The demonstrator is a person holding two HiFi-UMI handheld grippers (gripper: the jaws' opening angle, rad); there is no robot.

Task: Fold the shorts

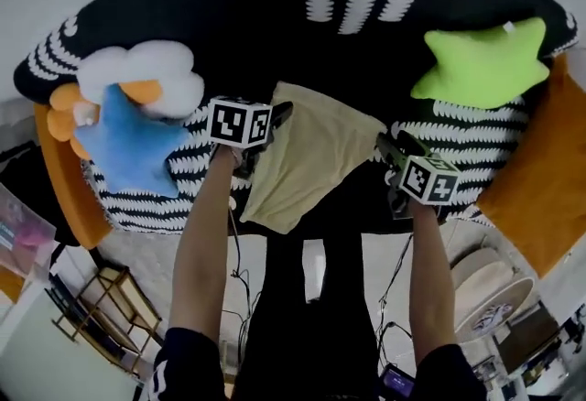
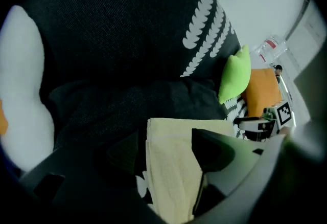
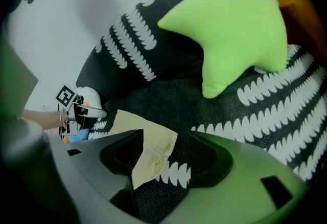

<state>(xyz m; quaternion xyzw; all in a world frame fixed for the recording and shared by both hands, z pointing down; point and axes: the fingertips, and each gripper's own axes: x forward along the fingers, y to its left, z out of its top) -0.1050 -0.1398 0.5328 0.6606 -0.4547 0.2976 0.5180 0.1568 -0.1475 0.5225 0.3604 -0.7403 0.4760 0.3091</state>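
The pale yellow shorts (image 1: pixel 307 157) lie partly folded on a black cover with white scallop marks (image 1: pixel 320 15), between my two grippers. My left gripper (image 1: pixel 277 113) is at the shorts' left edge. In the left gripper view its jaws stand apart with the shorts (image 2: pixel 173 166) between them, left gripper (image 2: pixel 163 154) open. My right gripper (image 1: pixel 389 146) is at the shorts' right corner. In the right gripper view that corner of the shorts (image 3: pixel 150 146) lies between the spread jaws, closer to the left one, right gripper (image 3: pixel 166 159) open.
A lime green star cushion (image 1: pixel 485 60) lies at the back right. At the left, a blue star cushion (image 1: pixel 128 138) sits by a white cloud cushion (image 1: pixel 146 74). An orange cushion (image 1: pixel 540 179) is at the right edge. A wooden rack (image 1: pixel 101 308) stands on the floor at lower left.
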